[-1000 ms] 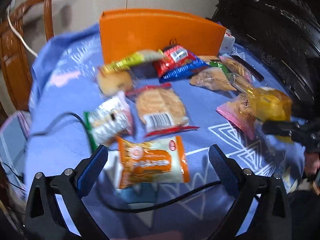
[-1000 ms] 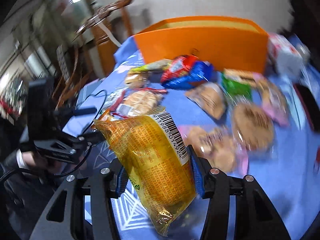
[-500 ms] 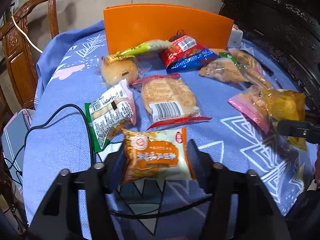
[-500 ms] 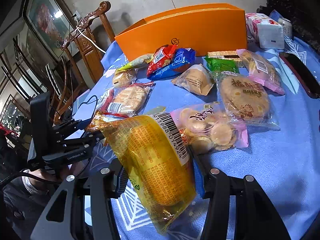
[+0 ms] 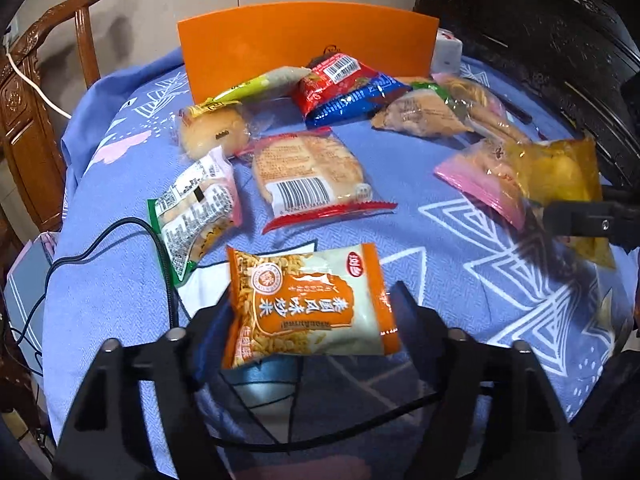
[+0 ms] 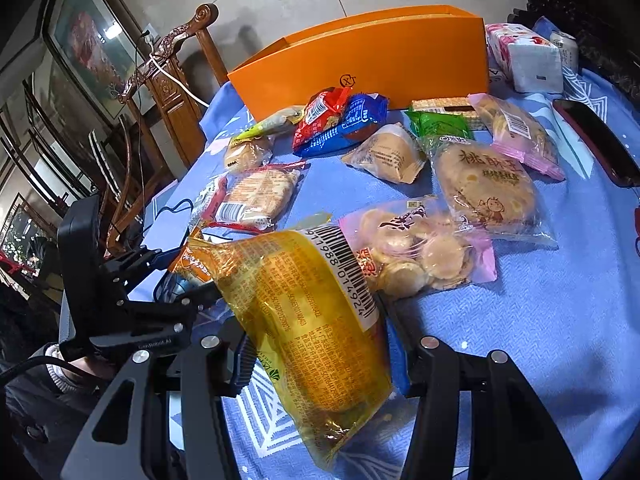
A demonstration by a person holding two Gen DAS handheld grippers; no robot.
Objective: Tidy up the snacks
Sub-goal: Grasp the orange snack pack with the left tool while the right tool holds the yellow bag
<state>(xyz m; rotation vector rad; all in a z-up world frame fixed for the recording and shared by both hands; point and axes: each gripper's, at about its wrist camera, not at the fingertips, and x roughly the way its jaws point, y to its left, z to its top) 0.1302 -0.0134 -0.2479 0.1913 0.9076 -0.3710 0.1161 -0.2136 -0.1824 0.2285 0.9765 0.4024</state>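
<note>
The orange-and-white crinkly plastic snack packet [image 5: 308, 304] sits crosswise between my left gripper [image 5: 310, 312] pads (jaws easing apart). My right gripper [image 6: 316, 344] clamps the yellow cellophane snack bag [image 6: 308, 320]; the orange cardboard box [image 6: 360, 68] lies straight ahead, beyond the loose snacks.

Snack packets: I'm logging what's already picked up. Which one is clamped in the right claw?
The yellow see-through packet with the barcode strip, raised between the right claw pads; the other packets lie on the blue cloth.
</note>
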